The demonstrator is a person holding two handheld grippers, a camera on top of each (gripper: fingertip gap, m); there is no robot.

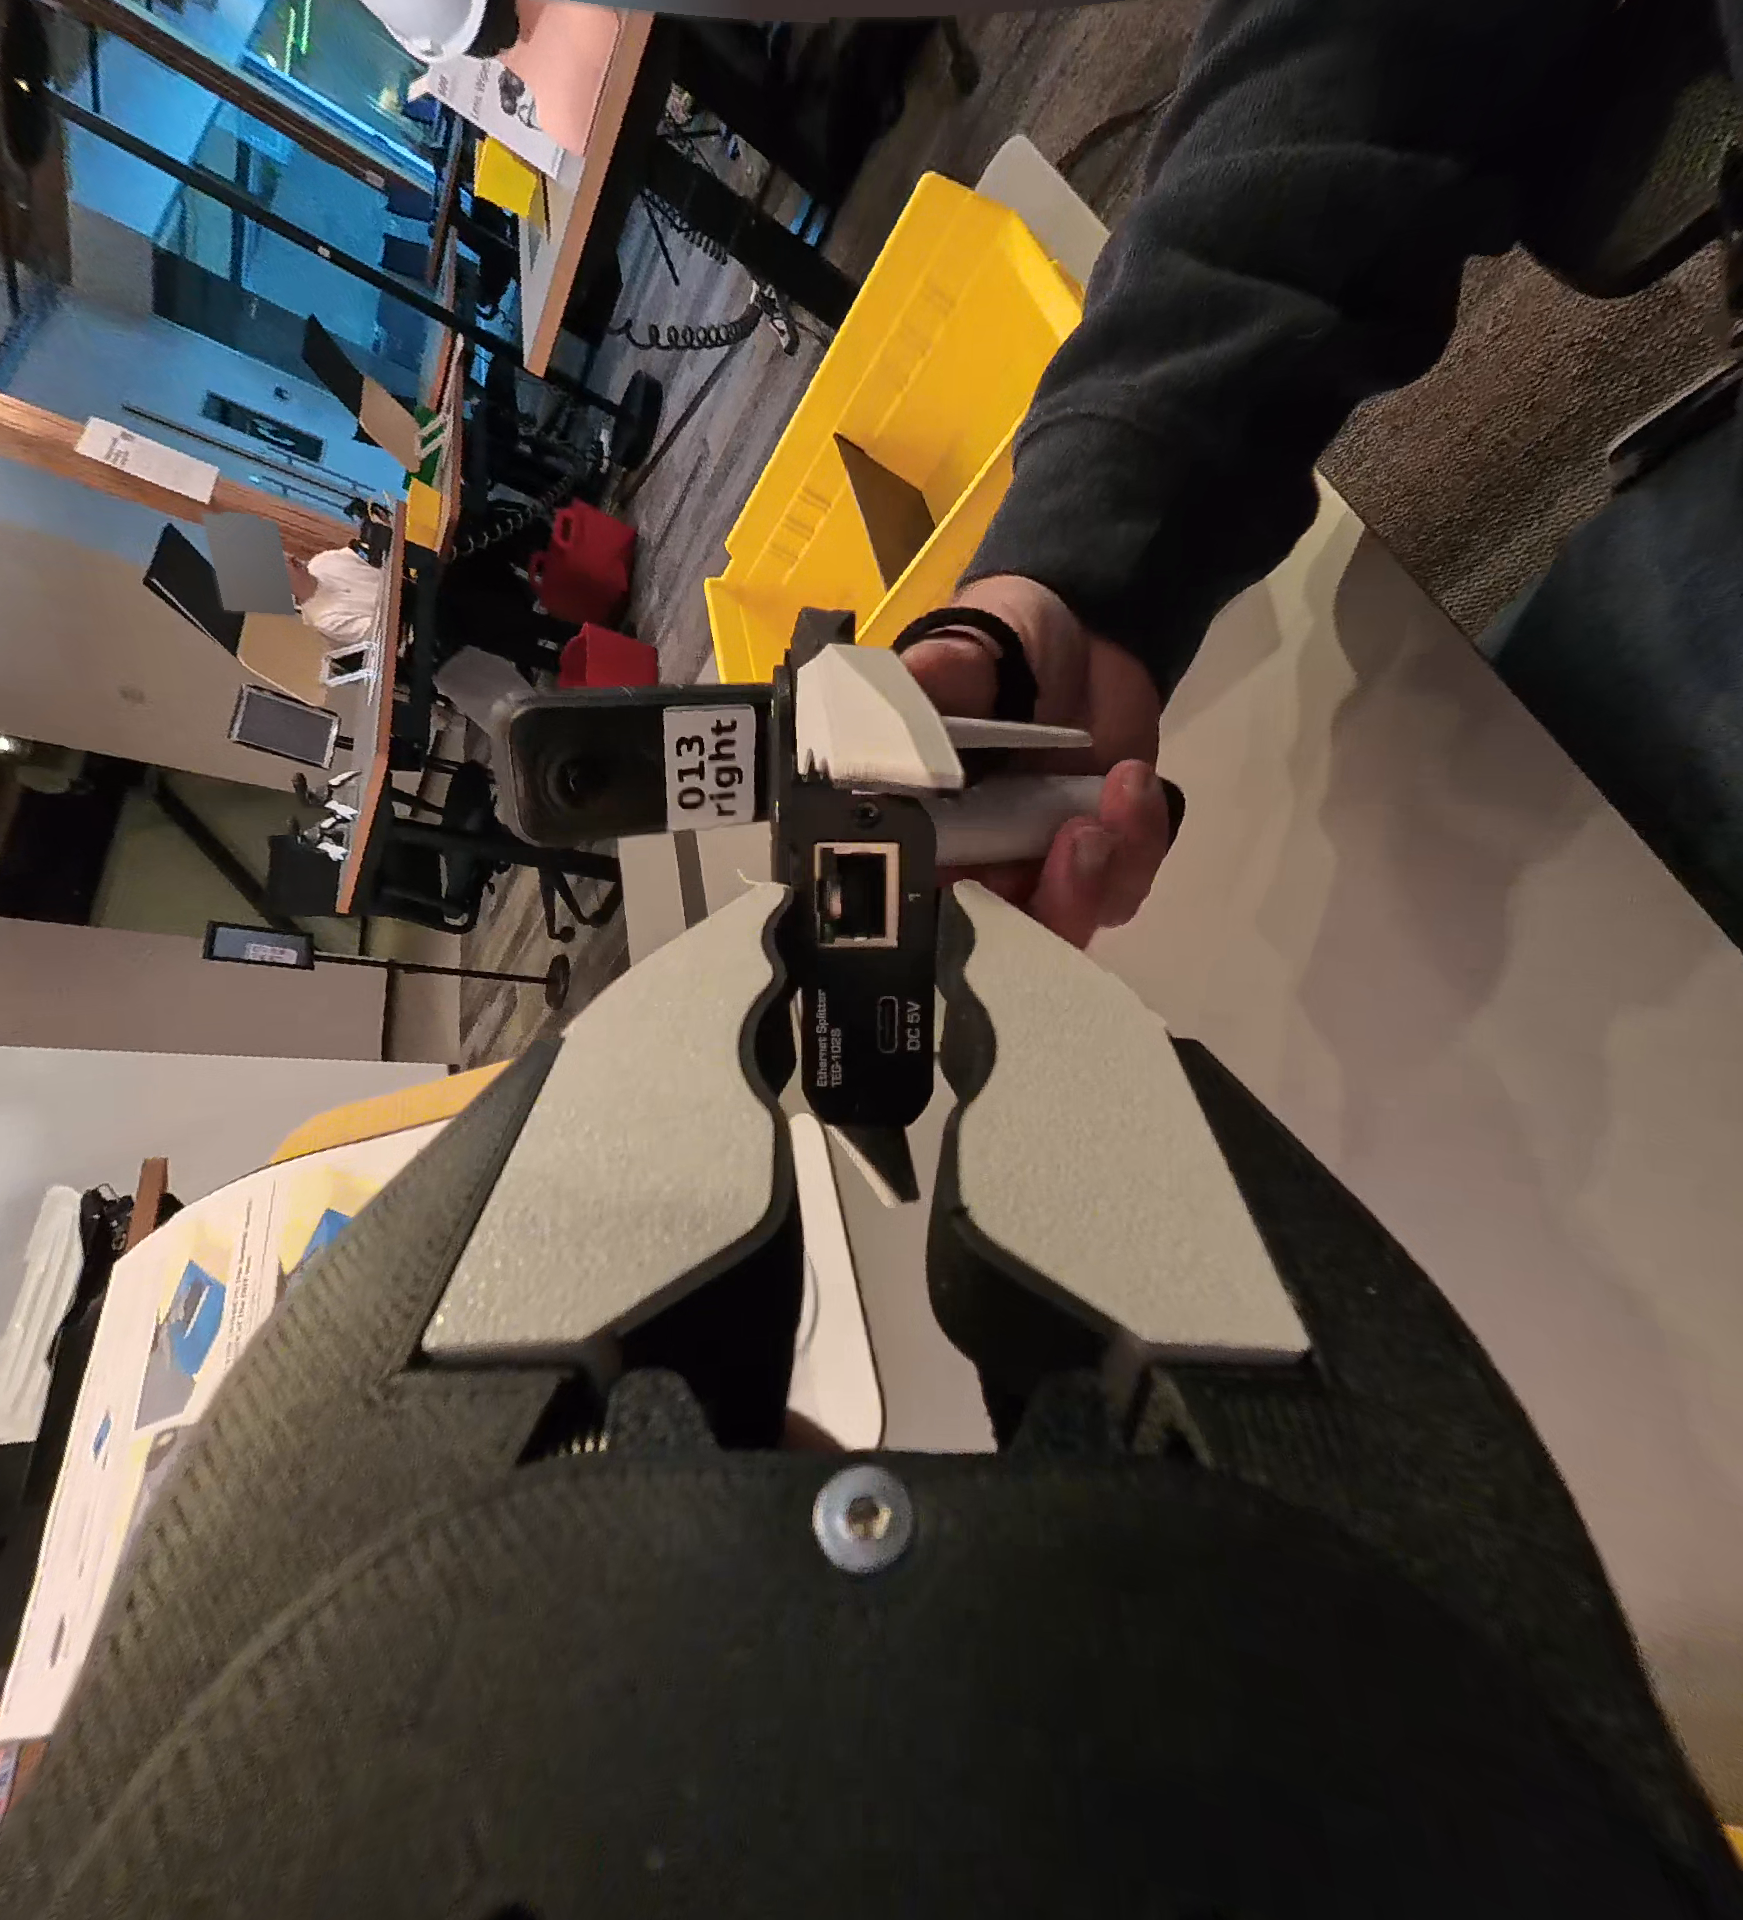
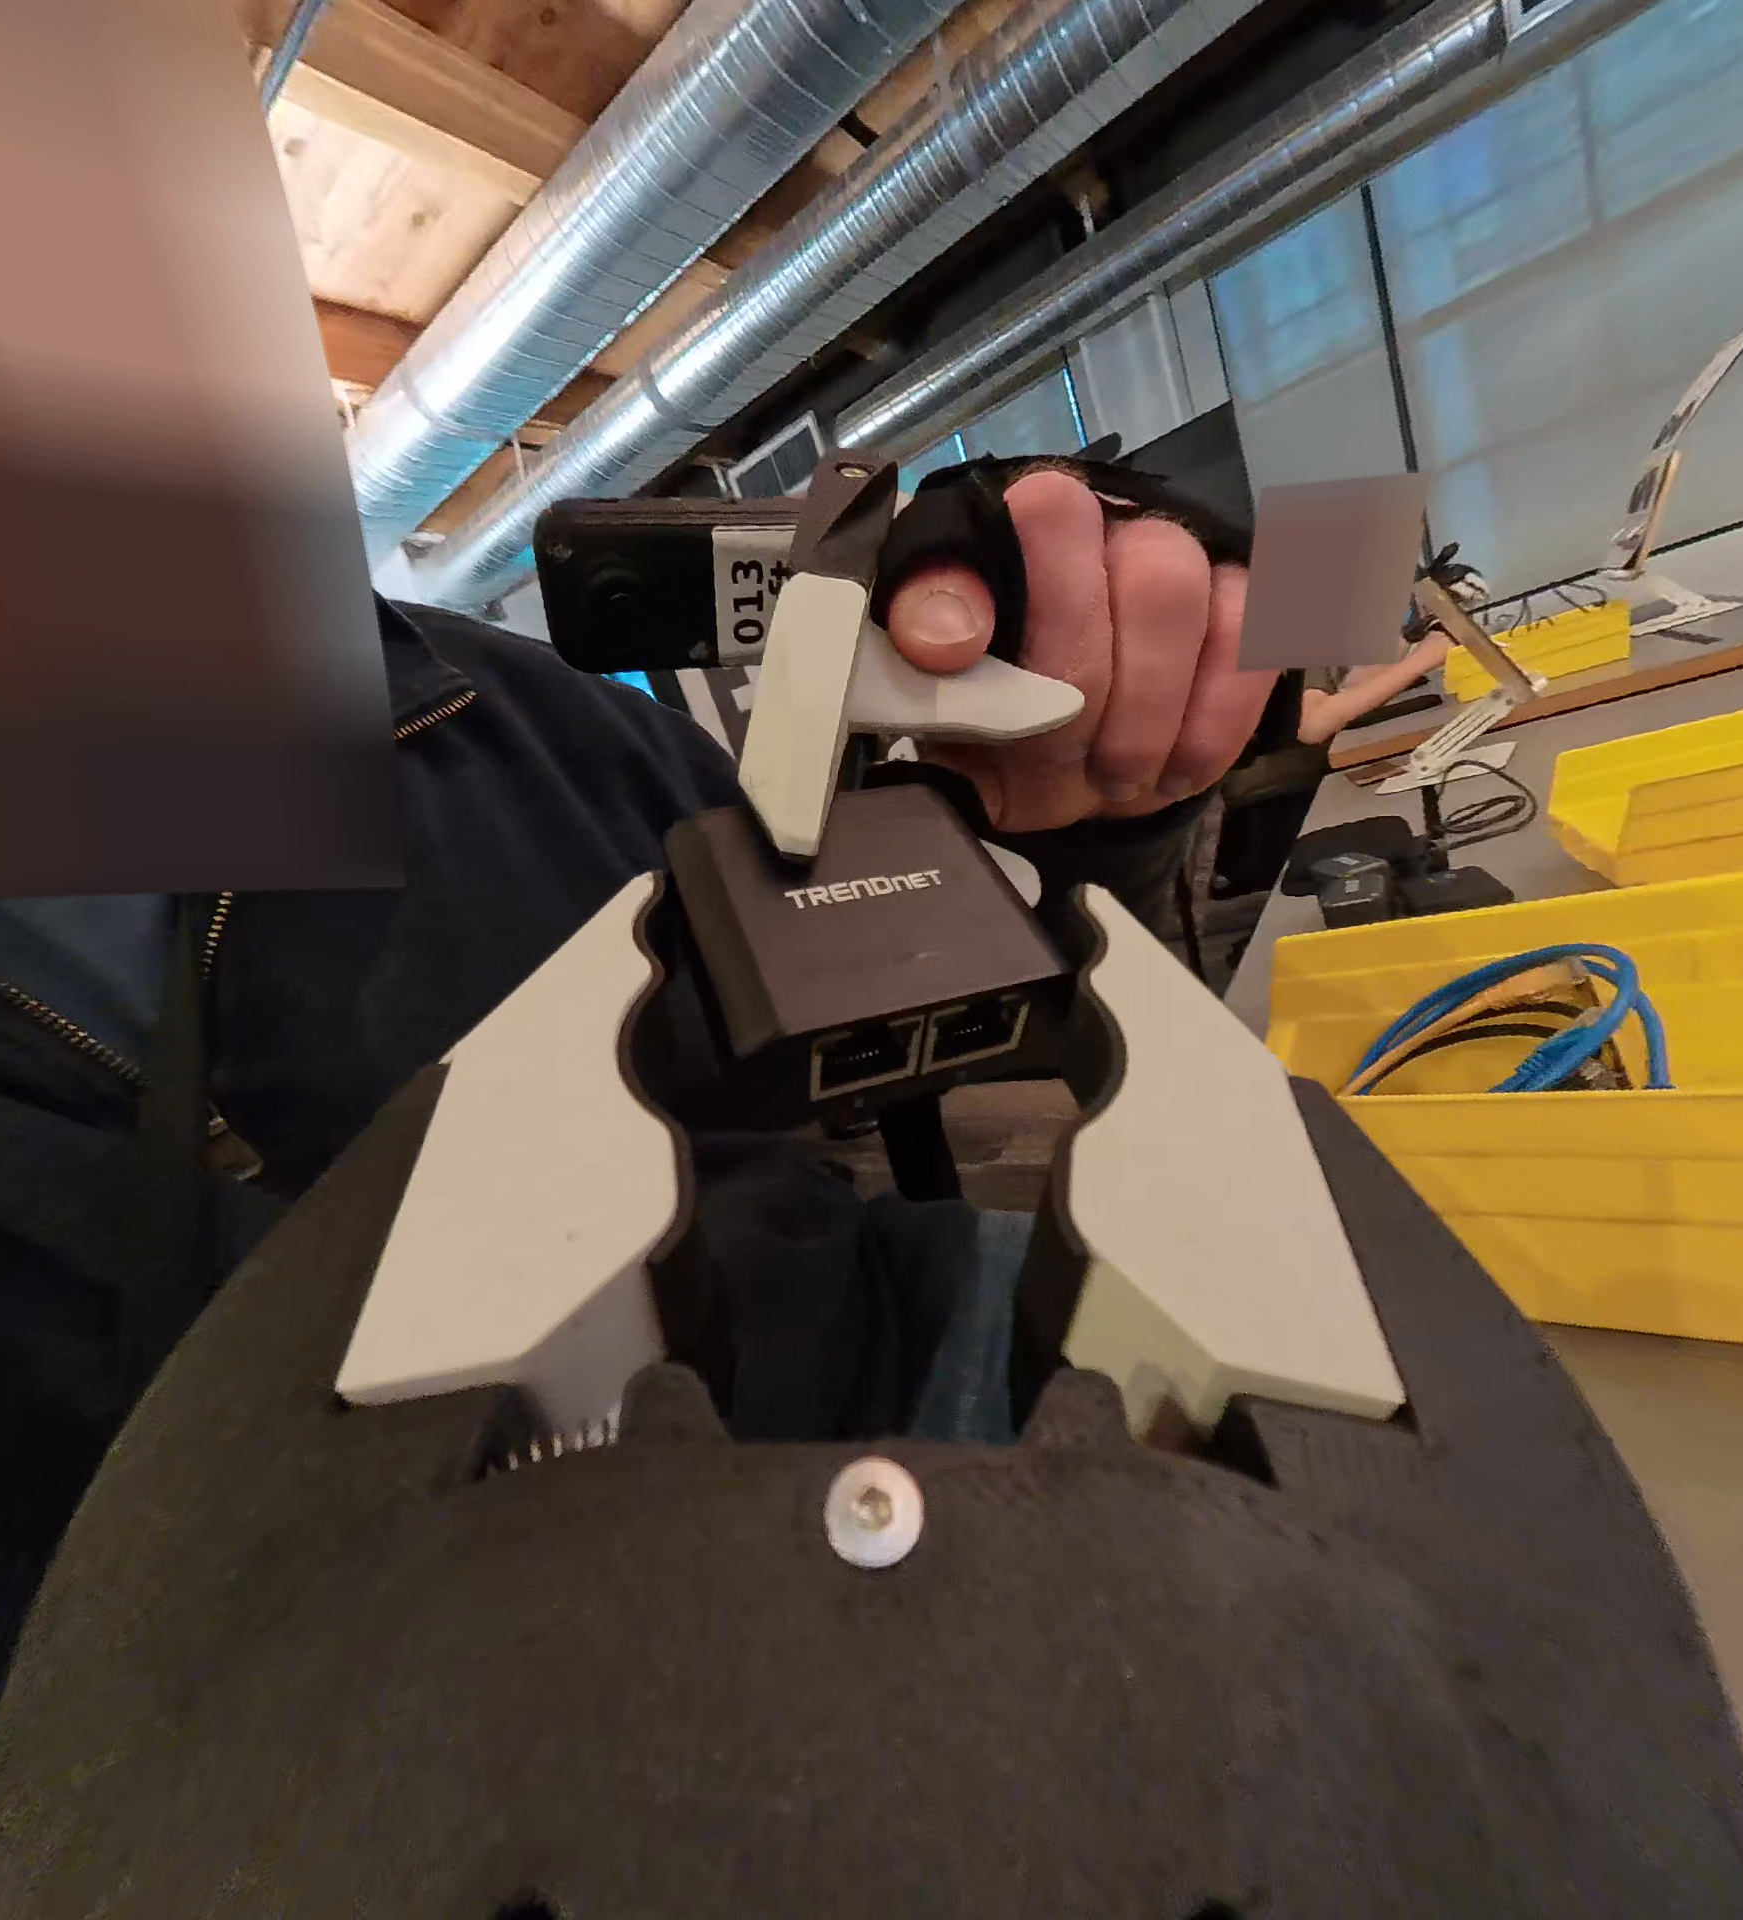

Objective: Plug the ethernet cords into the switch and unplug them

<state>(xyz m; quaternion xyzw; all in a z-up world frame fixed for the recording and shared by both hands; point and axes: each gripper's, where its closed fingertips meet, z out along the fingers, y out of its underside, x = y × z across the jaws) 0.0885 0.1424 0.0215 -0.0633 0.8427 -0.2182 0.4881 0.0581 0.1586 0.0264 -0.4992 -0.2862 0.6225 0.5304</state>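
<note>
The black switch (image 1: 867, 1039) is clamped between the fingers of my left gripper (image 1: 862, 904), held in the air with one port and a small power socket facing the camera. In the right wrist view the switch (image 2: 846, 966) shows its two side-by-side ports, both empty. My right gripper (image 2: 872, 914) is open, with its jaws wide on either side of the switch; I cannot tell whether they touch it. A white finger (image 2: 794, 727) of the left gripper presses on the switch's top. Blue ethernet cords (image 2: 1532, 1029) lie coiled in a yellow bin (image 2: 1573, 1226).
The pale table (image 1: 1469, 1039) runs along the right. A yellow bin (image 1: 898, 416) stands at its far end. More yellow bins (image 2: 1698, 790) are stacked at the right. The person's dark sleeve (image 1: 1262, 364) and dark jacket (image 2: 534, 831) are close by. Less than 4 cm separates the two grippers' tips.
</note>
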